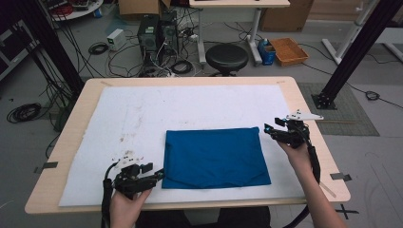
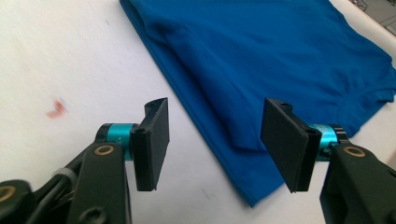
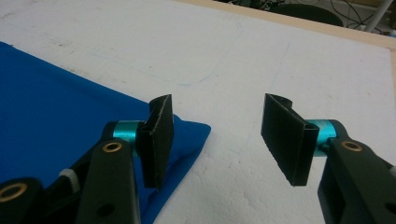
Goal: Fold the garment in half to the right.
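One folded blue garment (image 1: 216, 157), probably a T-shirt, is laid flat on the white mat (image 1: 142, 114) in the near-centre part of the wooden table (image 1: 304, 95). It is judged to be light, soft and limp: it will sag and unfold if lifted by one point, and its stacked layers may slide apart. A hold is best taken at the corners or along a folded edge, with all layers pinched together. In the left gripper view the near corner of the cloth (image 2: 261, 93) is seen lying under the gap between the jaws, with the thick folded edge running away from it.

Two grippers are counted. The left gripper (image 1: 159, 175) is held at the garment's near left corner, its jaws wide and nothing pinched. The right gripper (image 1: 270, 129) is held at the far right corner, jaws likewise apart and empty; in its own view the rounded blue corner (image 3: 196, 133) lies beside one jaw, untouched
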`<state>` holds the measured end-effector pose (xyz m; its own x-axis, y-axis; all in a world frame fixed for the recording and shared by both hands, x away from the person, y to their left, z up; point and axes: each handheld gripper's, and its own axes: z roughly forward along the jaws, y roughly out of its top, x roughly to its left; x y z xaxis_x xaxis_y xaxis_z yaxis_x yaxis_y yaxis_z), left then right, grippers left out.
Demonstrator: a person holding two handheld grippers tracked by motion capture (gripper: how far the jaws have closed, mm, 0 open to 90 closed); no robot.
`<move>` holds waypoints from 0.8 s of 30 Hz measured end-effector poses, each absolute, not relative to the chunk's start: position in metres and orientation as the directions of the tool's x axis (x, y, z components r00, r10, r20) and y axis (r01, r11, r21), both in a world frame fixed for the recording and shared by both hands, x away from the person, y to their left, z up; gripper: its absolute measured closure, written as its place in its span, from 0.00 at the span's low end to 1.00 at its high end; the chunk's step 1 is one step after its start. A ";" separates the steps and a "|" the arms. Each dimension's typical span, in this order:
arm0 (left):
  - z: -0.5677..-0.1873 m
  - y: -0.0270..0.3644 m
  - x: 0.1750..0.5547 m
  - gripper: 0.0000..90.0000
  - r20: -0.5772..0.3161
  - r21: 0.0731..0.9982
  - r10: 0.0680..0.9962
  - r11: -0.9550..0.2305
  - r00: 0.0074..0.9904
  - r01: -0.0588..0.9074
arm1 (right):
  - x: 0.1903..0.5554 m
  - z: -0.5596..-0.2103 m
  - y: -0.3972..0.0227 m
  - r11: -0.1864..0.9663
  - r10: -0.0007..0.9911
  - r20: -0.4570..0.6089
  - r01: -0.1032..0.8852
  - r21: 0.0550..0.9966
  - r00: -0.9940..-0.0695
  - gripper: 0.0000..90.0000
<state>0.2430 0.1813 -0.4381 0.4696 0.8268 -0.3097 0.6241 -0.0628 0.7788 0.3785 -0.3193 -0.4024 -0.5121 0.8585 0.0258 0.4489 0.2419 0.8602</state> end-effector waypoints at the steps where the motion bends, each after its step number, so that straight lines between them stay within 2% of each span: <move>1: -0.440 0.179 0.242 0.48 -0.313 0.773 0.832 -0.057 0.458 0.632 | 0.378 -0.402 -0.319 0.243 0.858 0.025 0.449 0.860 -0.513 0.49; 11: -0.449 0.164 0.245 0.52 -0.312 0.735 0.875 -0.023 0.369 0.678 | 0.378 -0.402 -0.318 0.251 0.854 0.019 0.443 0.861 -0.520 0.49; 24: -0.449 0.154 0.245 0.59 -0.288 0.734 0.888 -0.035 0.359 0.678 | 0.378 -0.403 -0.314 0.261 0.850 0.013 0.442 0.858 -0.527 0.49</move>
<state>0.2455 0.1537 -0.4491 0.3589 0.8877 -0.2885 0.6780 -0.0355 0.7342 0.3776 -0.3139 -0.4029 -0.5265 0.8501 0.0128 0.4417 0.2606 0.8585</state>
